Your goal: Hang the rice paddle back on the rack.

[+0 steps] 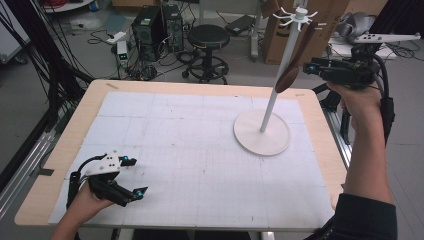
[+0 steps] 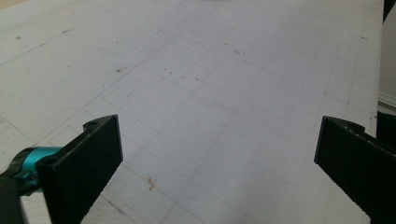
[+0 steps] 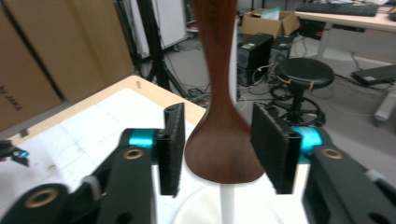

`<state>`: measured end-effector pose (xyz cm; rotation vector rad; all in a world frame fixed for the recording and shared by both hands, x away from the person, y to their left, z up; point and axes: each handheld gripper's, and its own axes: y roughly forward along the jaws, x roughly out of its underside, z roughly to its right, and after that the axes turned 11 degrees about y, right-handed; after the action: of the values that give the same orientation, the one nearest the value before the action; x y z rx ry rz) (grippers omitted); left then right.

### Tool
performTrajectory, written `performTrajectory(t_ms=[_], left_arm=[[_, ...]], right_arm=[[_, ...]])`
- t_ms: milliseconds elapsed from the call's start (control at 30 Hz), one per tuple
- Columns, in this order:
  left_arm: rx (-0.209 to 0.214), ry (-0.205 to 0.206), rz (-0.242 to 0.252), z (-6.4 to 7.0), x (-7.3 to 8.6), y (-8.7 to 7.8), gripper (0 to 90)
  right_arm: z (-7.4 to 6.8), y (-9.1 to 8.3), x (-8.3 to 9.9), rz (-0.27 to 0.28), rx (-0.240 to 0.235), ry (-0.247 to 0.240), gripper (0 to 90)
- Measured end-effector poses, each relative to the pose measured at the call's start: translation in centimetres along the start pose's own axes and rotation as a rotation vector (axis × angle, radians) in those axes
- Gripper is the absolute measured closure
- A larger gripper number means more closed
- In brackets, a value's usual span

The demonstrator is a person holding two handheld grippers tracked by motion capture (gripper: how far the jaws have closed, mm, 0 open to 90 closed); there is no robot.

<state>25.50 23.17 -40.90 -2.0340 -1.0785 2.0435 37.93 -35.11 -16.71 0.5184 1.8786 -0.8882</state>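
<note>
A white hook stand (image 1: 261, 132) rises from a round base at the table's right rear. From its top hangs a brown wooden spoon (image 1: 295, 60), bowl end down. My right gripper (image 1: 309, 67) is raised at the spoon's height, just to its right. In the right gripper view it (image 3: 217, 149) stands open with the spoon's bowl (image 3: 224, 140) between its pads and narrow gaps on both sides; the stand's pole (image 3: 227, 205) shows below. My left gripper (image 1: 136, 175) rests low over the mat at the front left, open, nothing between its jaws (image 2: 219, 158).
A white gridded mat (image 1: 200, 165) covers the wooden table. Beyond the far edge stand a black stool (image 1: 207, 37), computer towers (image 1: 150, 27), floor cables and a cardboard box (image 1: 272, 35). A metal rail runs along the table's right side.
</note>
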Motion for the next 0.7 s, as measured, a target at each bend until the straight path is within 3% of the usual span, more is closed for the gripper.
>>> performTrajectory(t_ms=[200, 533, 700], left_arm=[[-0.001, 0.001, 0.001, 0.0, 0.0, 0.0, 1.6], [0.001, 0.001, 0.000, 0.0, 0.0, 0.0, 1.7], [0.001, 0.001, 0.001, 0.0, 0.0, 0.0, 1.6]], right_arm=[[-0.8, -0.5, 0.3, -0.010, -0.045, -0.027, 36.6], [-3.0, 0.6, 1.4, -0.117, -0.143, -0.115, 15.8], [-3.7, 1.2, 2.0, -0.143, -0.148, -0.142, 8.1]])
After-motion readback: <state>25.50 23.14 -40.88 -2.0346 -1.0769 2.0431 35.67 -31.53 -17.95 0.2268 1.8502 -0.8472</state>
